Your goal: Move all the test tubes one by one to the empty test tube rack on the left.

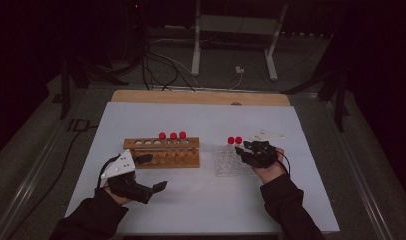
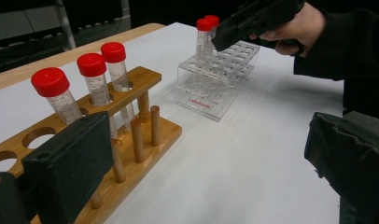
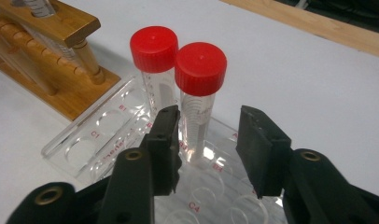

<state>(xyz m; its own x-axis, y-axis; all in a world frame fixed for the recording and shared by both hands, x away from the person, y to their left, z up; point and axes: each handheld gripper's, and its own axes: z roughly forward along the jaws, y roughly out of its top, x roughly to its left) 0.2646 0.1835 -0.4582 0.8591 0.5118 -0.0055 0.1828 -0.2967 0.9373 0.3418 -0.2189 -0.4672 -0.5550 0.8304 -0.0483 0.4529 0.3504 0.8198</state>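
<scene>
White-topped table [image 1: 201, 200] with wooden tube rack [image 1: 163, 153] and clear plastic rack [image 1: 230, 162] side by side.

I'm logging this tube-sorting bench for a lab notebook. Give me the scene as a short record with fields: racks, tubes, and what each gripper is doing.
wooden rack: left of centre on the white table, holds three red-capped tubes
clear rack: right of the wooden rack, holds two red-capped tubes
right gripper: at the clear rack, jaws around the nearer tube, a gap on one side, not yet clamped
left gripper: open, holds nothing, beside the wooden rack
</scene>
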